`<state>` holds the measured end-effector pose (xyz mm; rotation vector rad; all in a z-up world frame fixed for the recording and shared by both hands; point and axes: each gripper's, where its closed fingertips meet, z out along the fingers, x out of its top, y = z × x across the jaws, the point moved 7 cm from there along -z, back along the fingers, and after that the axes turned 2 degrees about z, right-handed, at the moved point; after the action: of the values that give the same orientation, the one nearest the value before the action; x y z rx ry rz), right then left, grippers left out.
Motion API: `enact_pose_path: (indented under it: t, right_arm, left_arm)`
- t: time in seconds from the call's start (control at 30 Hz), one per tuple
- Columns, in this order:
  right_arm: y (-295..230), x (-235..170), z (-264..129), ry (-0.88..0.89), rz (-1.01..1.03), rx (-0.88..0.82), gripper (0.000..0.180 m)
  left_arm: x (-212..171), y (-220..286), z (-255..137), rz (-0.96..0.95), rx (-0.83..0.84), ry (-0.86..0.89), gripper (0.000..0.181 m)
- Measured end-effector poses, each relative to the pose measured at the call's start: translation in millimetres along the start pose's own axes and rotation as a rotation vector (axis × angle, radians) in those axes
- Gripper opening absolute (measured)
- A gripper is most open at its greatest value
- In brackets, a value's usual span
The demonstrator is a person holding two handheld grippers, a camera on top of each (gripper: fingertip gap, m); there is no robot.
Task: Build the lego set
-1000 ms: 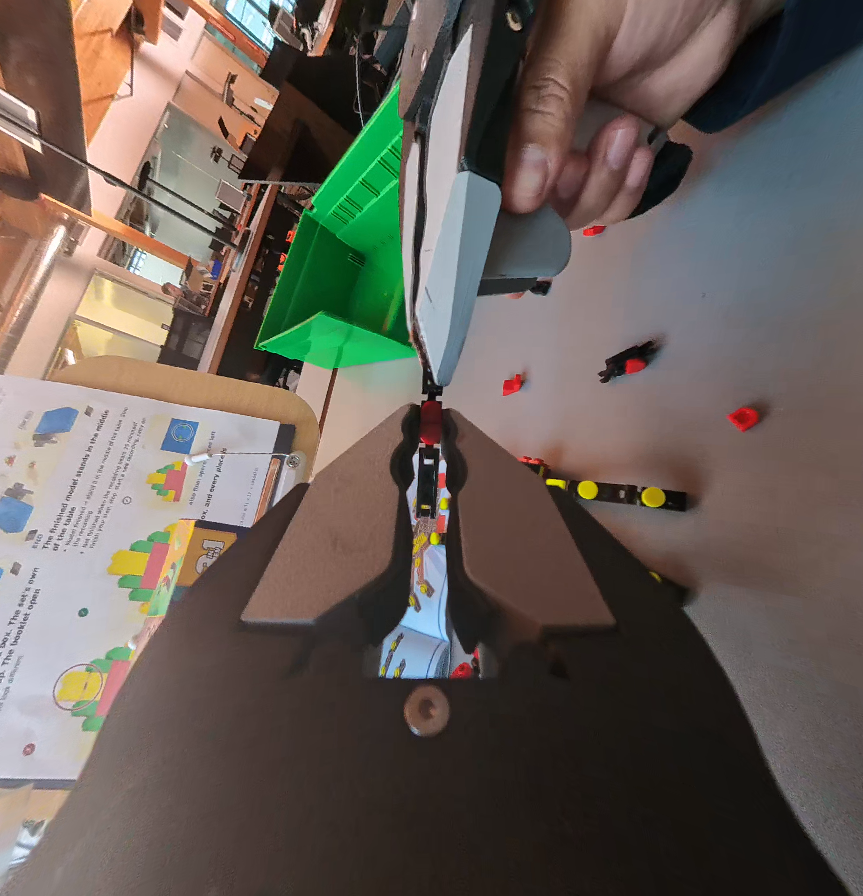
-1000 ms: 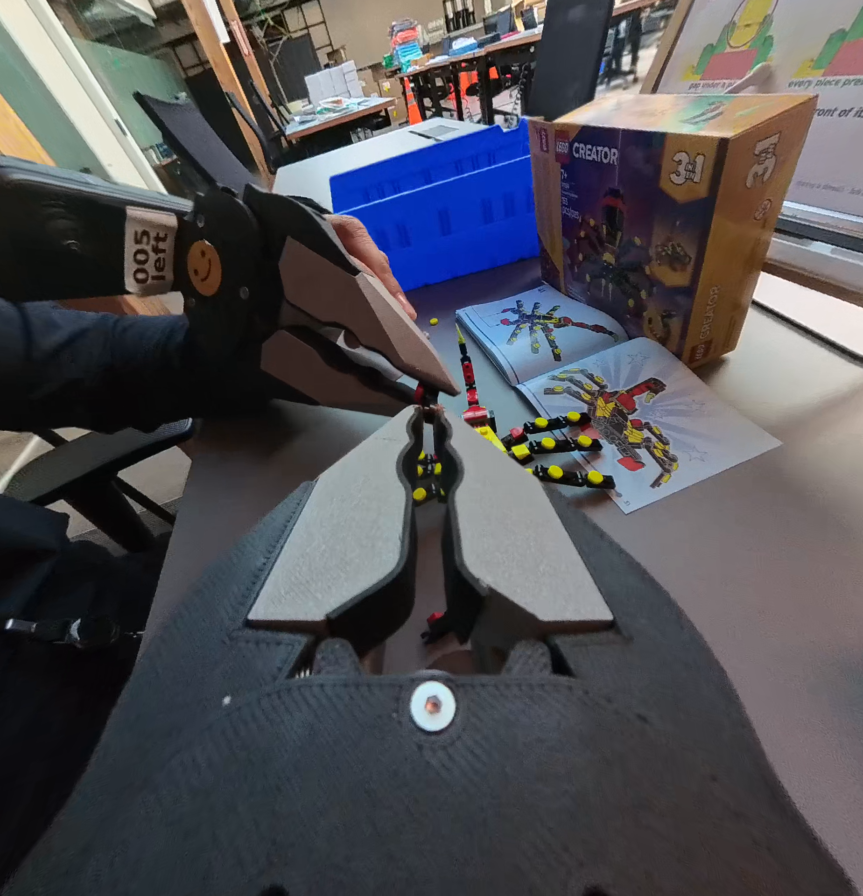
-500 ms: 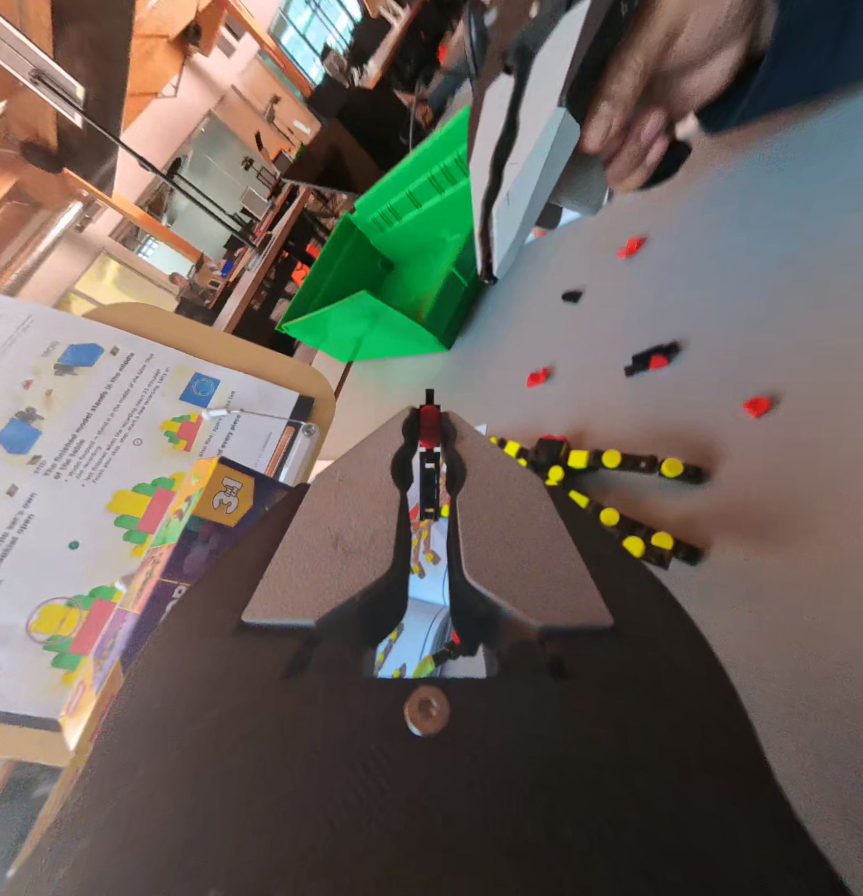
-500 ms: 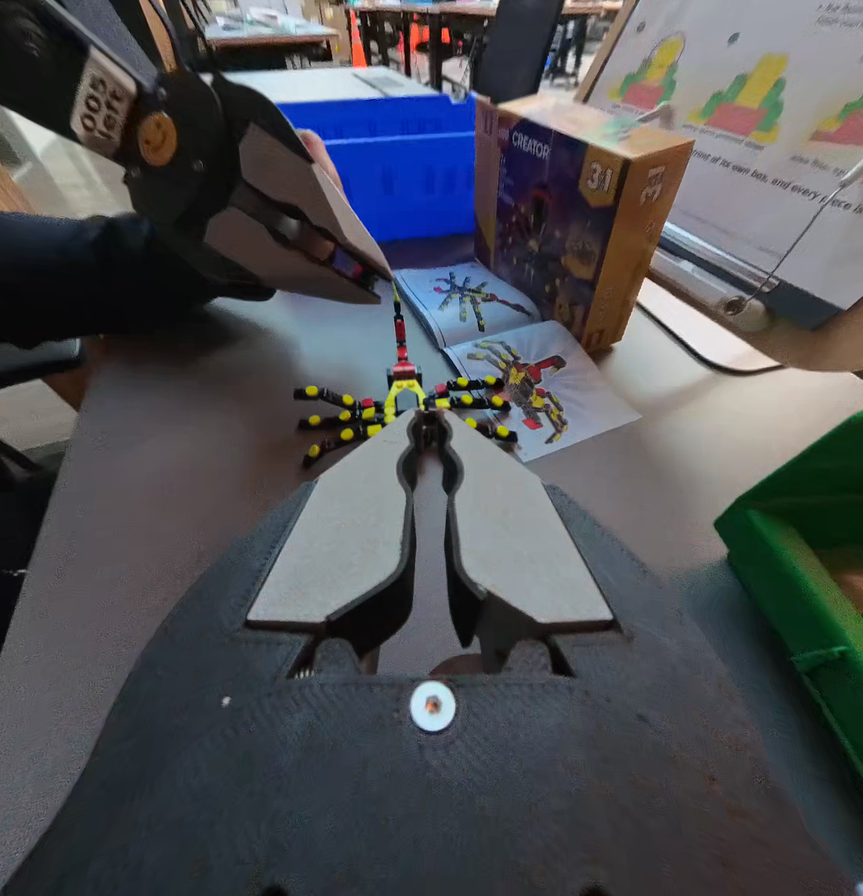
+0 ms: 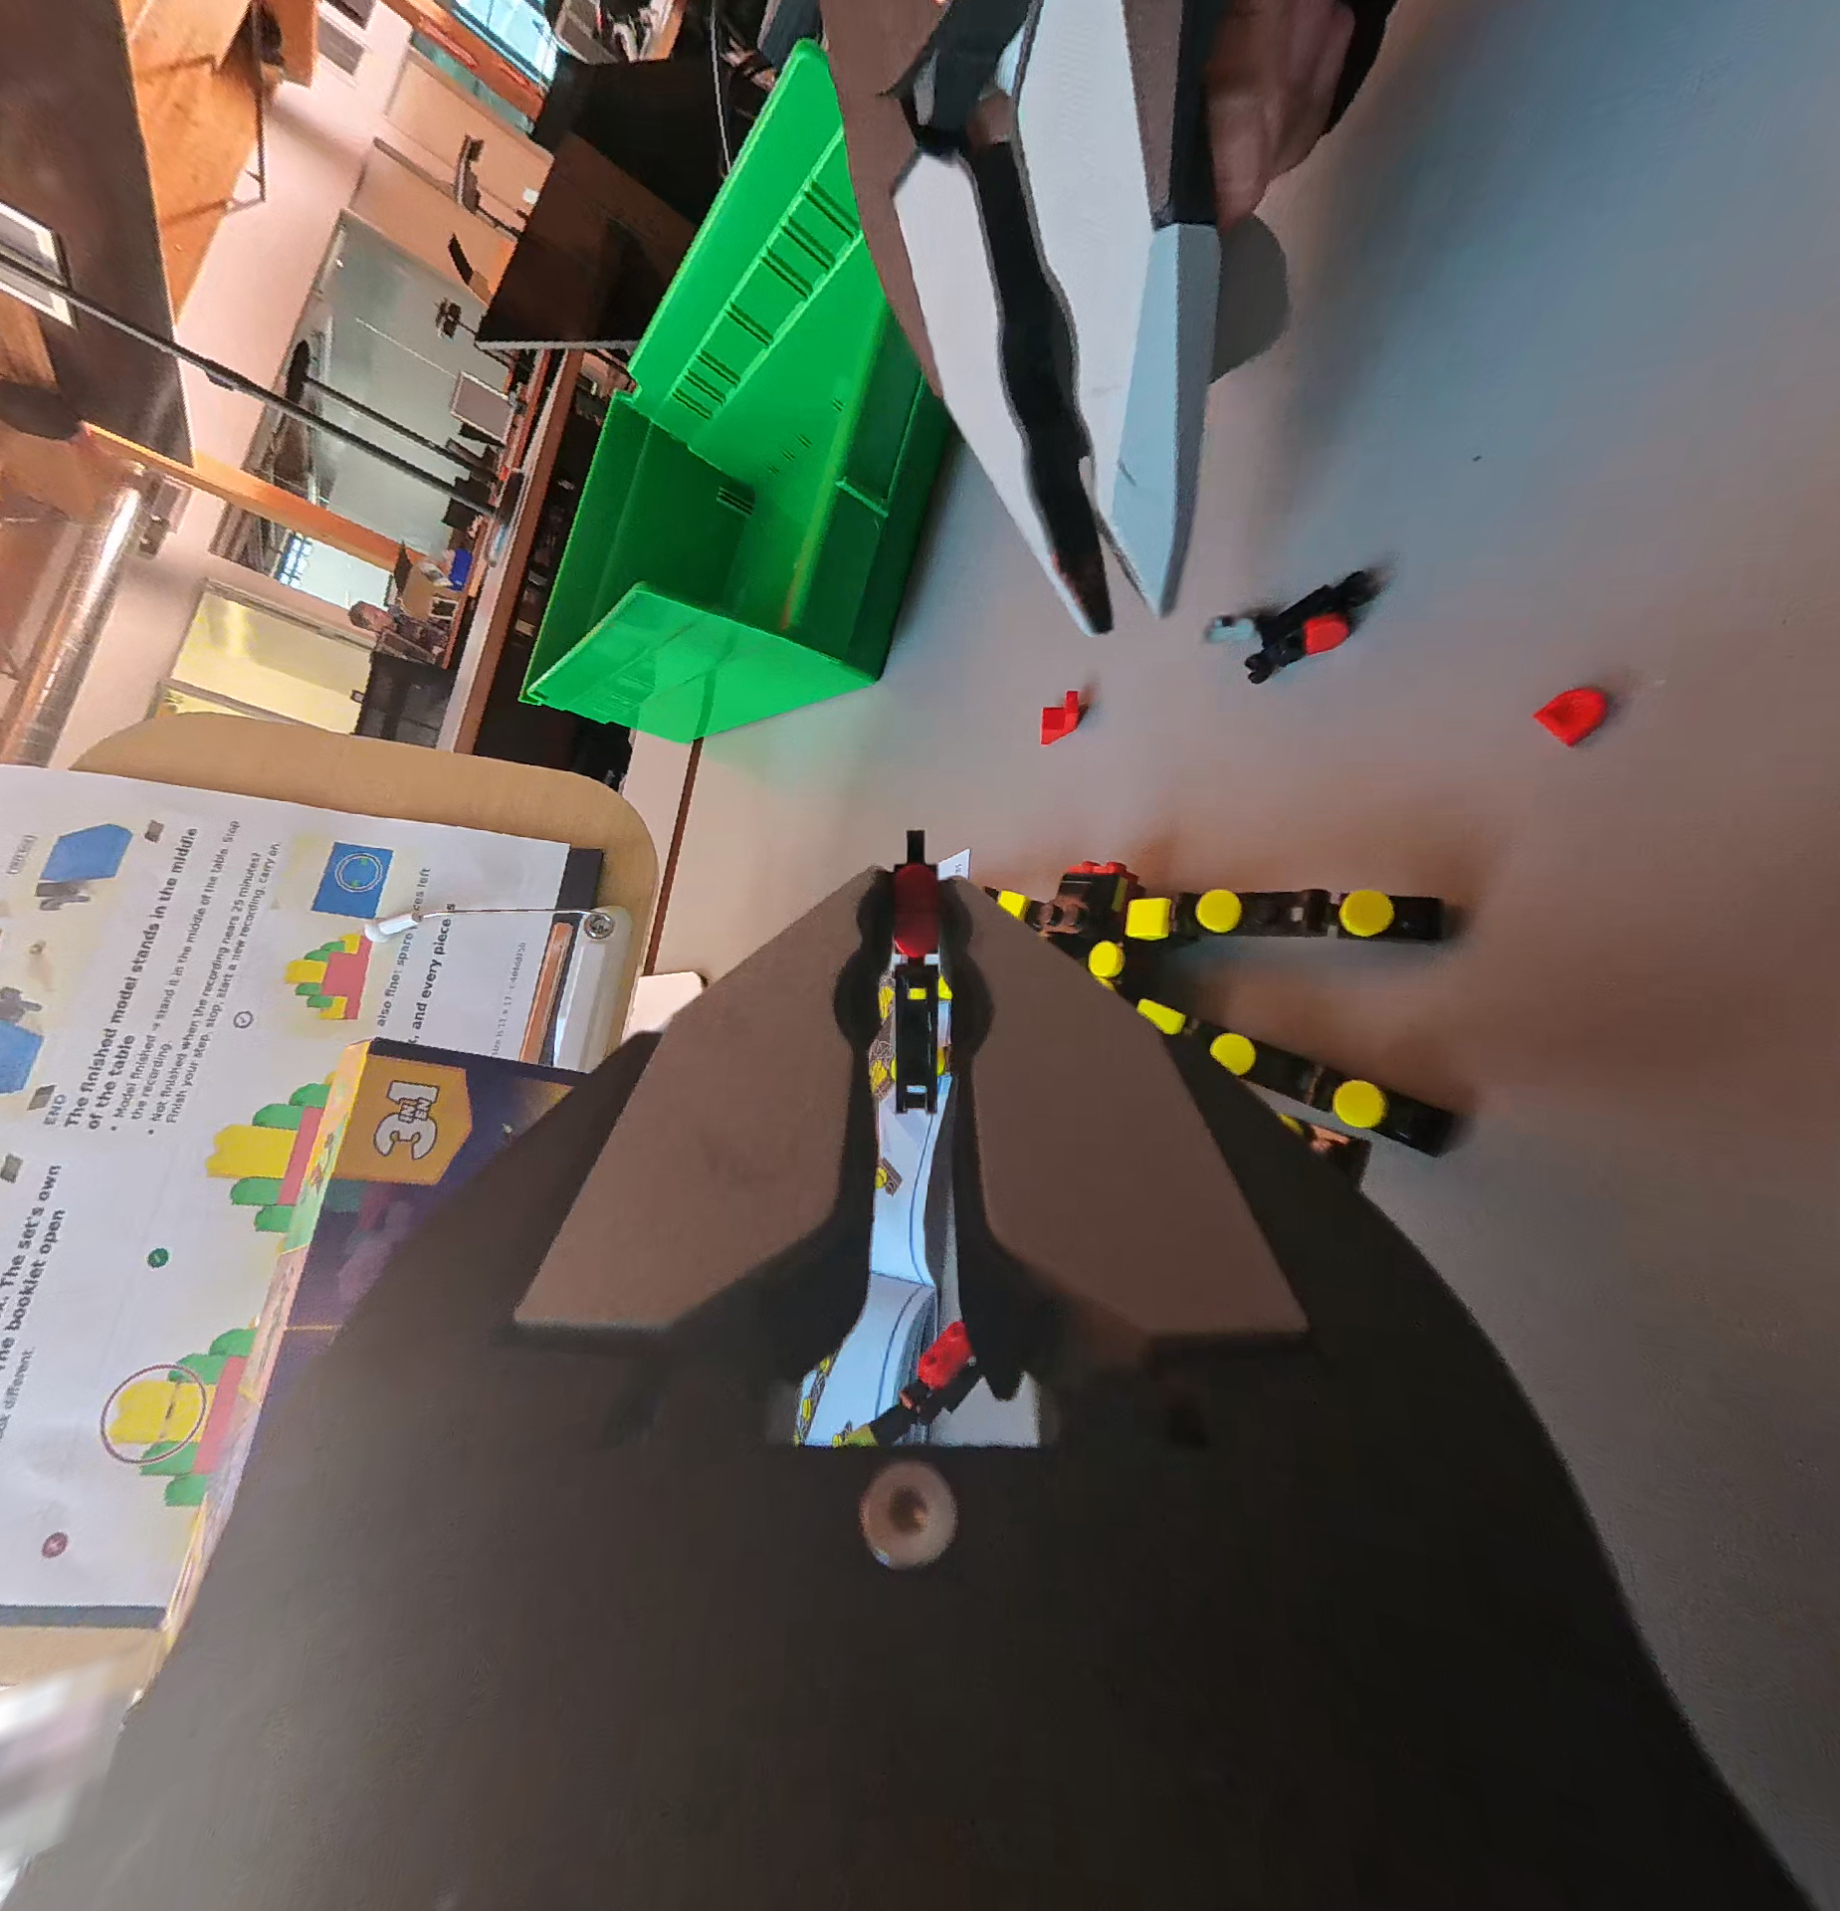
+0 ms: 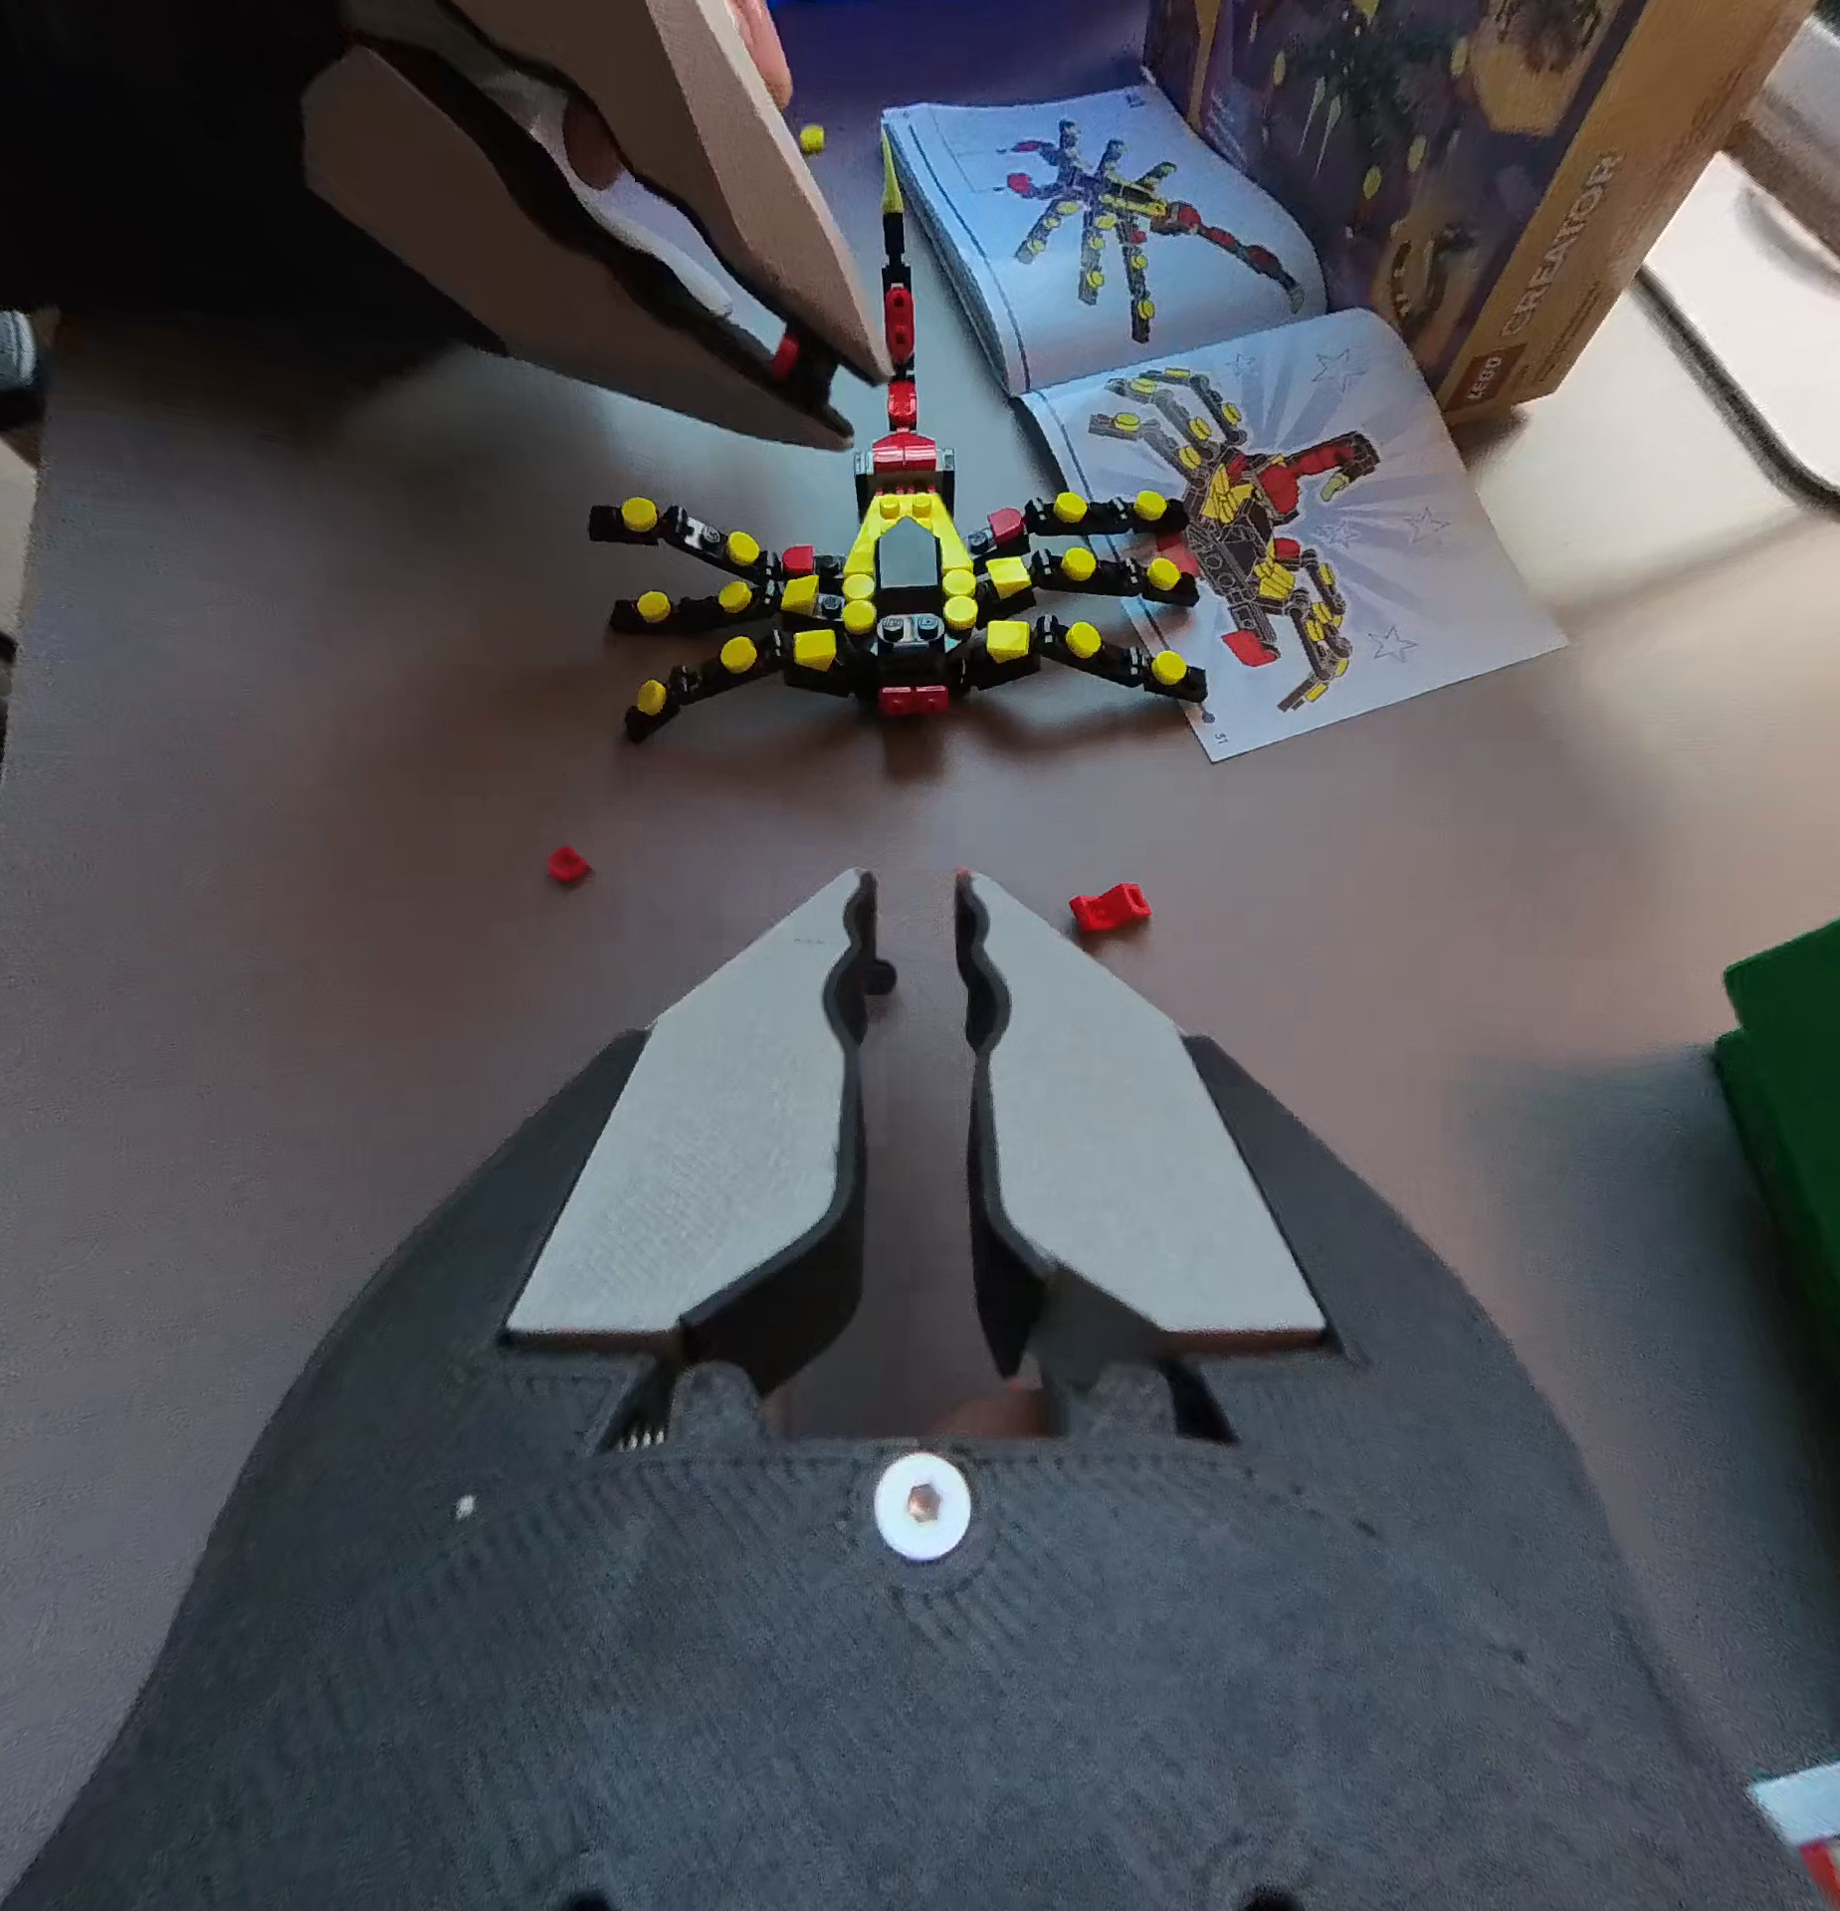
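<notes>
A black, yellow and red lego scorpion (image 6: 900, 579) stands on the grey table (image 6: 274, 827); its legs also show in the left wrist view (image 5: 1220, 910). My left gripper (image 5: 913, 879) is shut on a red and black segment of the scorpion's tail (image 5: 913, 915). It shows at the upper left of the right wrist view (image 6: 859, 408). My right gripper (image 6: 910, 884) is open, low over the table in front of the scorpion. It also shows in the left wrist view (image 5: 1127, 610), beside a small black and red piece (image 5: 1303, 631). Two loose red pieces (image 6: 567, 863) (image 6: 1110, 908) lie either side of its fingertips.
An open instruction booklet (image 6: 1308, 538) lies right of the scorpion, with the set's box (image 6: 1463, 155) behind it. A green bin (image 5: 750, 496) stands at the table's edge and shows at the right (image 6: 1815, 1138). A printed sheet on a clipboard (image 5: 171, 1034) stands behind the box. My hands' fingertips stand some 8 centimetres from each other.
My right gripper has pulled back from the scorpion, dropped toward the loose pieces and opened. My left gripper has stayed shut on the tail.
</notes>
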<state>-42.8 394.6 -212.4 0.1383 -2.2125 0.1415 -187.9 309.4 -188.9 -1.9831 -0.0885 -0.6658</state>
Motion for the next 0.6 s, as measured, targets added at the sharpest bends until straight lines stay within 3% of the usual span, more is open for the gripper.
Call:
enact_pose_path:
  t: [0.17,0.3,0.47,0.6]
  right_arm:
    - [6,21,-18,0.221,0.038,-0.041,0.007]
    - [-3,34,-16,0.370,0.141,0.094,0.010]
    - [-19,39,13,0.373,0.221,0.209,0.018]
    - [-22,42,22,0.415,0.285,0.244,0.011]
  left_arm:
    - [2,1,0,-0.072,-0.036,0.047,0.004]
    - [6,5,2,-0.067,-0.046,0.061,0.004]
    - [13,5,4,-0.101,-0.035,0.075,0.004]
    - [16,7,3,-0.087,-0.030,0.086,0.004]
